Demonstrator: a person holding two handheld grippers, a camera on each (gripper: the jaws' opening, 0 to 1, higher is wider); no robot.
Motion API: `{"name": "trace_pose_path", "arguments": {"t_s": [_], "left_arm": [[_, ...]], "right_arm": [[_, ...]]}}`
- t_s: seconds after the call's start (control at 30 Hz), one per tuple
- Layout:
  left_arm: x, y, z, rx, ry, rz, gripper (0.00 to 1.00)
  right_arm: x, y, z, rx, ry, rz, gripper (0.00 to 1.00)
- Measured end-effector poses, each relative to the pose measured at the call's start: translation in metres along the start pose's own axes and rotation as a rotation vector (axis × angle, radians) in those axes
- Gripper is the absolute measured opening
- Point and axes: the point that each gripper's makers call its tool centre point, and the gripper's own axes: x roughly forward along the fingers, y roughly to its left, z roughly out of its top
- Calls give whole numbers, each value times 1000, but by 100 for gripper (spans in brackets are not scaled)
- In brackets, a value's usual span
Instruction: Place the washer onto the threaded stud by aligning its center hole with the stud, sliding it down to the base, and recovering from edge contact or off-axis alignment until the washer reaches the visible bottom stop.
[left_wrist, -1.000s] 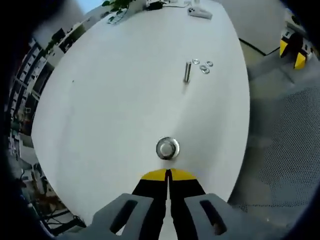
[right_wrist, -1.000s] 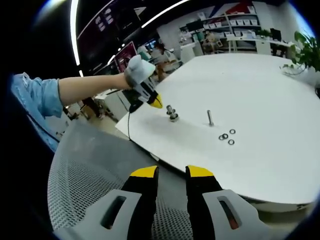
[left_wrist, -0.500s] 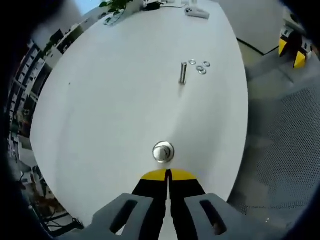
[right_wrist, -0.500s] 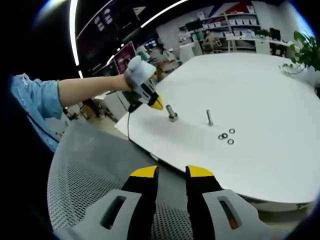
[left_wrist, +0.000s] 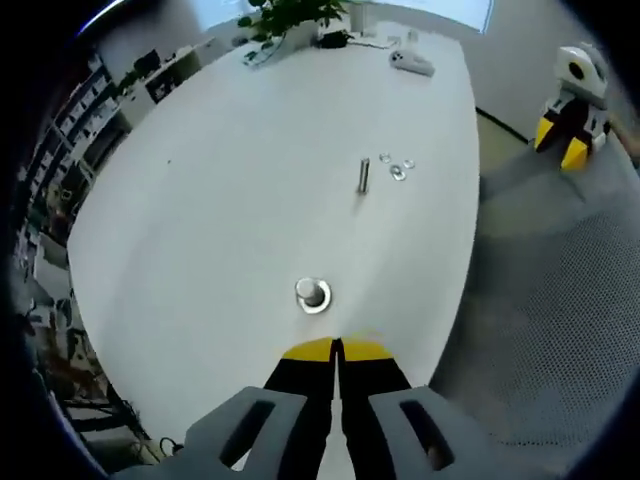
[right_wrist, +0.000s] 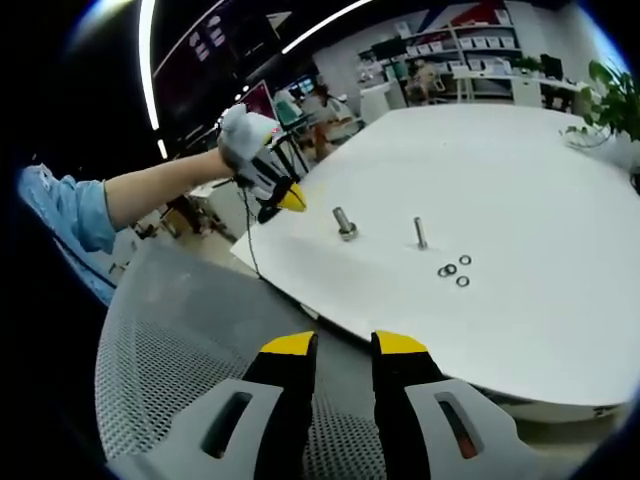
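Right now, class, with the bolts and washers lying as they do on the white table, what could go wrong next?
1. The three loose washers lie close together, so a gripper may nudge neighbours while picking one.
2. The slim bolt stands free on the table; an off-centre washer could tip it.
3. The near bolt stands close to the table edge and the left gripper; a bump might knock it off.

The right gripper (right_wrist: 343, 346) is held over a grey mesh surface (right_wrist: 190, 340), its yellow-tipped jaws slightly parted and empty. Ahead of it, on the white table (right_wrist: 520, 200), a stud with a washer (right_wrist: 345, 224) stands upright. A second stud (right_wrist: 420, 233) and three loose washers (right_wrist: 452, 271) lie to its right. The left gripper (right_wrist: 285, 197) is seen just beyond the table edge.
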Motion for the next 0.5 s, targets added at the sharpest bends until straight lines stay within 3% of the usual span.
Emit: {"name": "trace_pose_path", "arguments": {"t_s": [0.17, 0.27, 0.33, 0.4, 0.5], "left_arm": [[-27, -13, -2, -65, -113, 7, 0], [-43, -21, -10, -145, -159, 10, 3], [-56, -23, -11, -208, -237, 43, 8], [-69, -34, -13, -277, -315, 19, 9], [-83, -45, -21, -333, -387, 33, 11]], "right_arm": [[0, 0, -1, 3, 3, 3, 24], [0, 1, -3, -3, 17, 8, 24], [0, 2, -2, -3, 16, 10, 24], [0, 2, -2, -7, 17, 11, 24], [-1, 2, -2, -1, 11, 12, 25]]}}
